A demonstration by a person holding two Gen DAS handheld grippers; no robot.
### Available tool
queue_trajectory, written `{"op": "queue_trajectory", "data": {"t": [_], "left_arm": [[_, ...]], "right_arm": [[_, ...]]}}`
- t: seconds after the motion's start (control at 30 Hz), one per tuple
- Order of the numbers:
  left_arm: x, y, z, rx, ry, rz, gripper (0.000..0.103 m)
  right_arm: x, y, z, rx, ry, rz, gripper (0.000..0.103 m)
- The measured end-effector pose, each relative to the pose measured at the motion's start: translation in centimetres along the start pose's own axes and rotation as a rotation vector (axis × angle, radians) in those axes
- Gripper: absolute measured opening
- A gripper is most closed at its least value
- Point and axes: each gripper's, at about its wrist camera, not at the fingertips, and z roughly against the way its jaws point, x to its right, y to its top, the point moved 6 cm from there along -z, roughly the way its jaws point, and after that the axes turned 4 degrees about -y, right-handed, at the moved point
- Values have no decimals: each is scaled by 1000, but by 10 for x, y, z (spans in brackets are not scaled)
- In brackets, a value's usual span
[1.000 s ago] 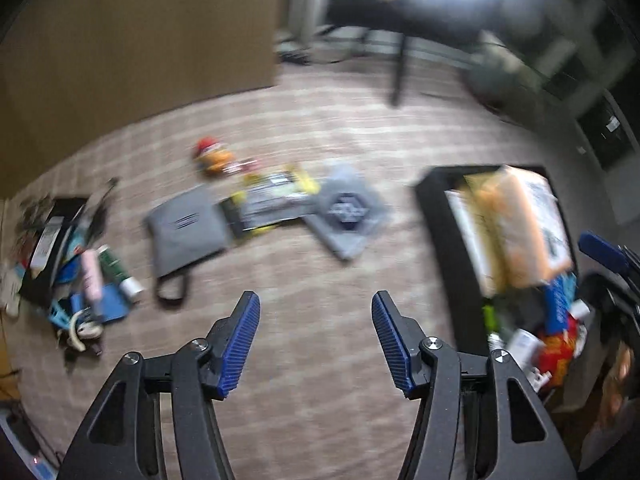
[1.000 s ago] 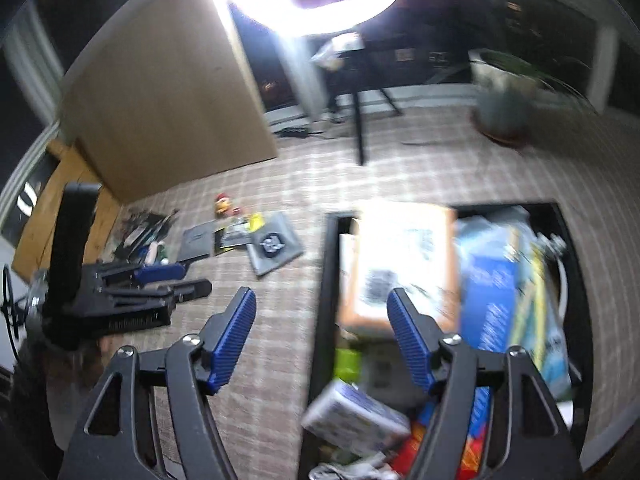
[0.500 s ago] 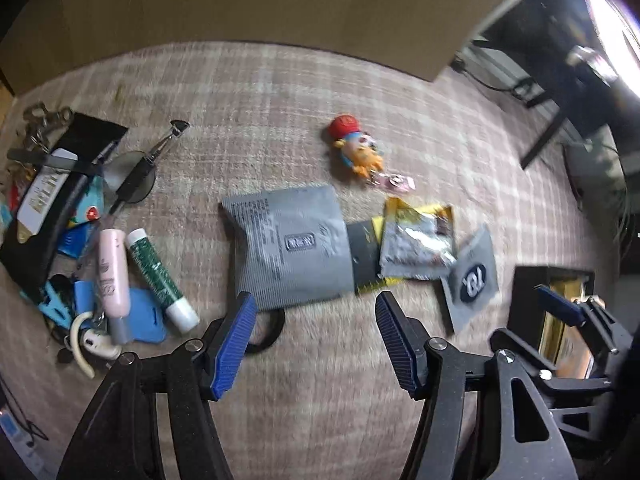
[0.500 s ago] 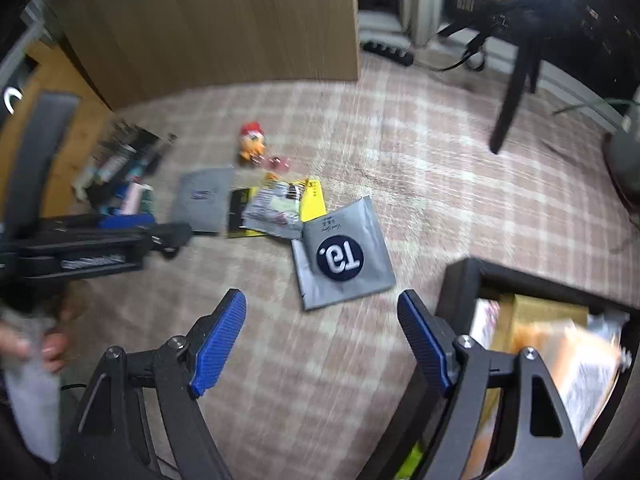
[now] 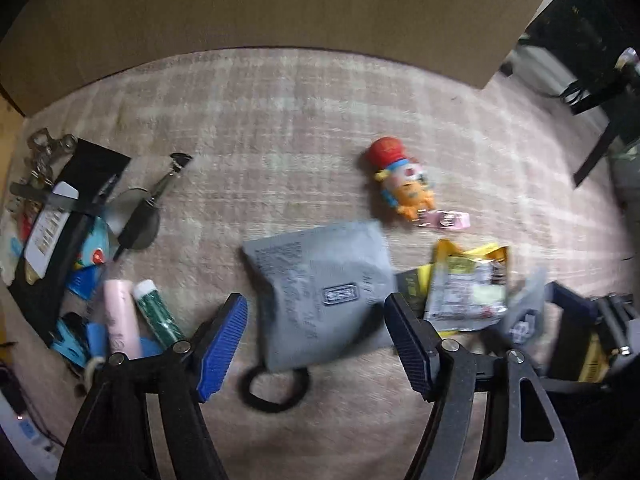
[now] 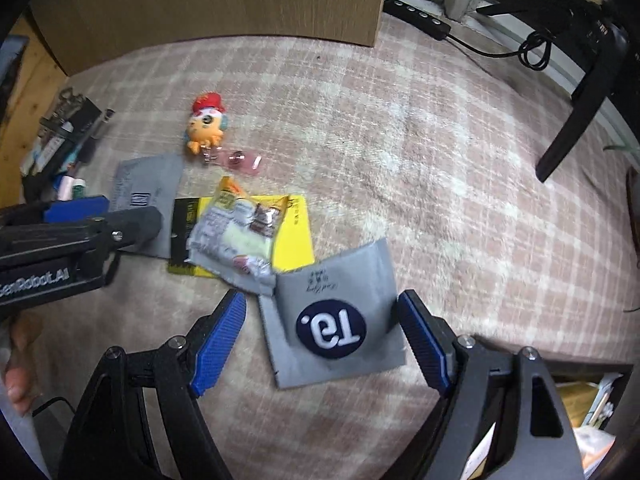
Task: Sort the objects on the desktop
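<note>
My left gripper [image 5: 316, 344] is open, its jaws on either side of the near end of a grey pouch [image 5: 320, 288] with a black loop [image 5: 276, 388] on the checked cloth. My right gripper [image 6: 320, 340] is open over a grey sachet with a dark round logo [image 6: 332, 328]. Between them lie a clear snack packet [image 6: 236, 236] on a yellow card [image 6: 292, 240]. An orange toy figure with a red hat [image 5: 404, 180] and a pink clip [image 5: 444, 220] lie beyond. The left gripper shows in the right wrist view [image 6: 76, 208].
A pile of small items lies at the left: a pink tube [image 5: 120, 320], a green tube [image 5: 158, 316], a black case [image 5: 68, 216], metal clips [image 5: 48, 148]. A wooden panel [image 5: 280, 4] stands behind. A black bin with boxes [image 6: 584, 400] is at the near right.
Both grippers moved forward and lower over the cloth. The left closed in on the grey pouch, the right on the logo sachet. Both stay open.
</note>
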Motion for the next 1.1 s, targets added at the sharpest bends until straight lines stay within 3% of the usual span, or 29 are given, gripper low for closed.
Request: {"op": "queue_trajectory", "data": {"t": [0.17, 0.23, 0.4, 0.57, 0.63, 0.67, 0.7, 0.8, 0.87, 0.97, 1.07, 1.1], "left_arm": [[1, -2, 0, 17, -3, -1, 69], [1, -5, 2, 37, 13, -18, 58], [8, -5, 7, 52, 16, -45, 45], [-8, -20, 18, 70, -1, -18, 25], [-24, -25, 23, 72, -23, -6, 16], [-27, -26, 25, 77, -27, -1, 14], [-30, -29, 29, 83, -38, 3, 1], [-37, -35, 40, 100, -68, 2, 0], [-42, -40, 45, 111, -64, -7, 0], [-52, -46, 48, 119, -87, 2, 0], [-65, -46, 54, 139, -114, 66, 0], [-67, -46, 53, 121, -137, 90, 8]], "right_arm": [[2, -3, -8, -16, -24, 5, 78], [3, -4, -8, -16, -19, -6, 79], [3, -7, -6, 5, -20, 3, 78], [-1, -11, -2, 22, -20, 7, 68], [-3, -12, 2, 31, -17, 14, 50], [-3, -13, 4, 28, -4, 10, 47], [-5, -14, 5, 27, 3, 12, 40], [1, -16, 9, 24, 32, -8, 10], [5, -17, 11, 18, 96, -58, 10], [13, -20, 18, 37, 115, -93, 10], [20, -26, 27, 49, 151, -118, 10], [19, -27, 30, 52, 150, -119, 9]]}}
